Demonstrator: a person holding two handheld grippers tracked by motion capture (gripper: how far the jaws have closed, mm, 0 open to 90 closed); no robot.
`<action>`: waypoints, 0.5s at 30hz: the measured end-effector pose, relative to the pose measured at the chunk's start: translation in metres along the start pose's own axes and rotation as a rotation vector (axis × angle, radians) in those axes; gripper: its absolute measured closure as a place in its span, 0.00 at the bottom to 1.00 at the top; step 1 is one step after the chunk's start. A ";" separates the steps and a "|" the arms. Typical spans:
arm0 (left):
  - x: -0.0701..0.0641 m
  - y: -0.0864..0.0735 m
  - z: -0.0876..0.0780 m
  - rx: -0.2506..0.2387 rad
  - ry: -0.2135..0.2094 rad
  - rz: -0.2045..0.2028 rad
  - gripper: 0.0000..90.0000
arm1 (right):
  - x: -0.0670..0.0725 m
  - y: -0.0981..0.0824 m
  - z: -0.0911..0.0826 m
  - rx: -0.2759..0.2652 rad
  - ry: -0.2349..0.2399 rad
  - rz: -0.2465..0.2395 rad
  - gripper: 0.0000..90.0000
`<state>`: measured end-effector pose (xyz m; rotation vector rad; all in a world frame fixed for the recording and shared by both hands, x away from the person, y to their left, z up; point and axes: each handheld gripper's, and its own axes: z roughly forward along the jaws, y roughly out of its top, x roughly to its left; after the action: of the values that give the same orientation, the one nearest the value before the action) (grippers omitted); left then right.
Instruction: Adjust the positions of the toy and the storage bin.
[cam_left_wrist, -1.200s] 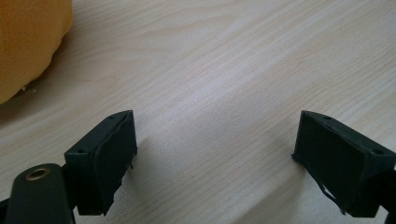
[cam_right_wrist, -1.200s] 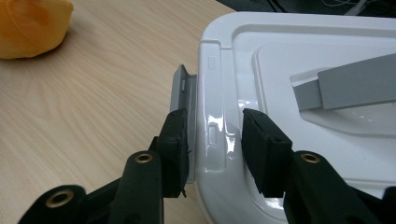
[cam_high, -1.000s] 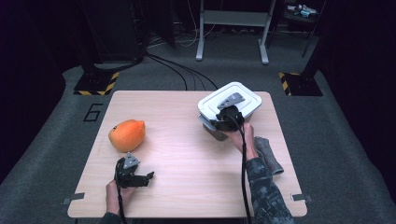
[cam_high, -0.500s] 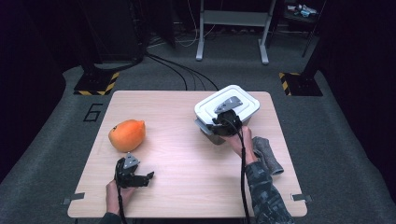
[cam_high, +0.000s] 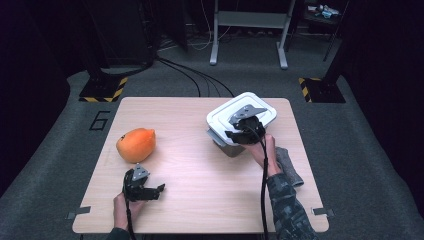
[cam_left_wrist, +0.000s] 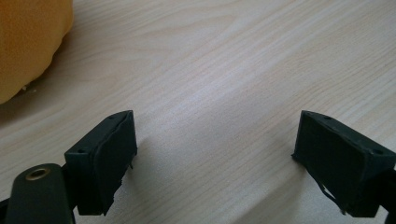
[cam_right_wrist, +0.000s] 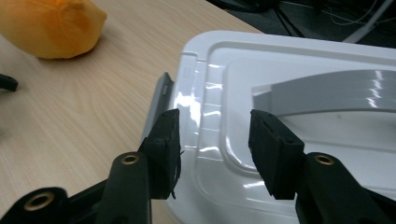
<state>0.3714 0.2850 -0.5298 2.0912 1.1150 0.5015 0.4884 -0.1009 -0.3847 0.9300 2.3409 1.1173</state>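
both grippers are black, left gripper (cam_high: 159, 189) and right gripper (cam_high: 235, 134), each topped by a grey three-cornered plate and trailing a black cable. the jaws are blocky black pads on arms with brass-ringed screw holes. the right sleeve (cam_high: 287, 210) is dark camouflage.

L hand-held gripper (cam_high: 159, 189) jaws wide, low; R hand-held gripper (cam_high: 235, 136) jaws just opening, part-spread.

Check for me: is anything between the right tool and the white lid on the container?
Nothing visible. The right tool is already at the white lid, its jaws, which have just been opening, straddling the lid's rim with a gap on each side. The orange fruit lies well off to the side.
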 end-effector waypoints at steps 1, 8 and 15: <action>0.000 0.000 0.000 0.000 0.000 0.000 0.14 | -0.001 0.000 -0.001 0.003 -0.003 0.012 0.56; 0.000 0.000 0.000 0.000 0.000 0.000 0.14 | -0.019 0.000 0.005 0.031 -0.050 0.075 0.50; 0.000 0.000 0.000 0.000 0.003 0.001 0.14 | -0.027 0.001 0.018 0.023 -0.072 0.098 0.45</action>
<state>0.3715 0.2852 -0.5297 2.0917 1.1154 0.5053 0.5187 -0.1092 -0.3933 1.0856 2.2762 1.0780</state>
